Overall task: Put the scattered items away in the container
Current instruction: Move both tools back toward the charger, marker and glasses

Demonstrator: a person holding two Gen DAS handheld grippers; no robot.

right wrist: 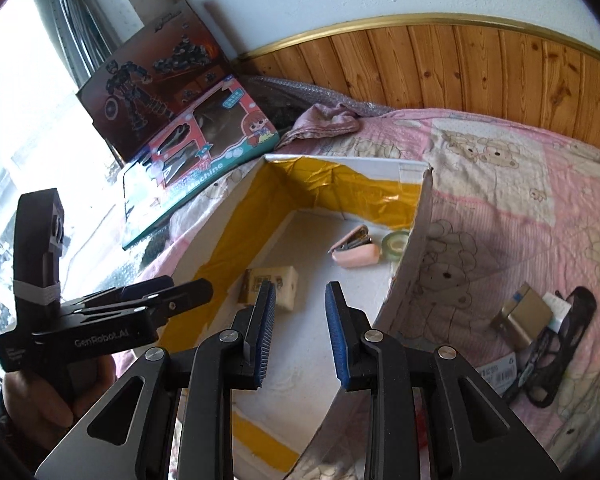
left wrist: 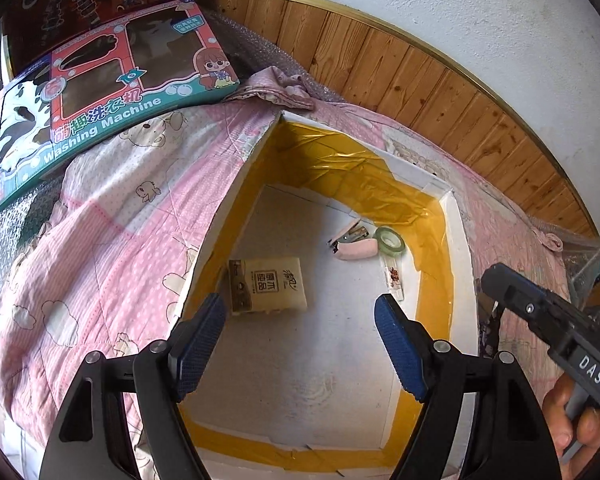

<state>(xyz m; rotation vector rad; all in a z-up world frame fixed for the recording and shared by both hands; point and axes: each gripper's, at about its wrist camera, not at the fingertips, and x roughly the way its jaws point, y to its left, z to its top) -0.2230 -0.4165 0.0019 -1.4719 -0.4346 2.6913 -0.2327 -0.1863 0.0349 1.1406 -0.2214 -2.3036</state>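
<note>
A white foam box (left wrist: 458,264) lined with yellow tape lies open on a pink quilt. Inside it lie a tissue pack (left wrist: 268,284), a pink stapler (left wrist: 354,245), a green tape roll (left wrist: 389,238) and a small clear packet (left wrist: 394,278). My left gripper (left wrist: 300,312) hovers open over the box floor, holding nothing. My right gripper (right wrist: 300,294) is also open and empty above the box (right wrist: 416,236), near the tissue pack (right wrist: 270,284). On the quilt to the right of the box lie a brown cardboard piece (right wrist: 524,316), a black mesh item (right wrist: 560,348) and a white labelled packet (right wrist: 496,376).
Two toy boxes, a washing-machine one (left wrist: 100,100) and a dark robot one (right wrist: 152,76), lean at the back left. Crumpled pink cloth (left wrist: 280,88) and bubble wrap sit behind the box. Wood panelling (left wrist: 420,80) and a wall run along the far side.
</note>
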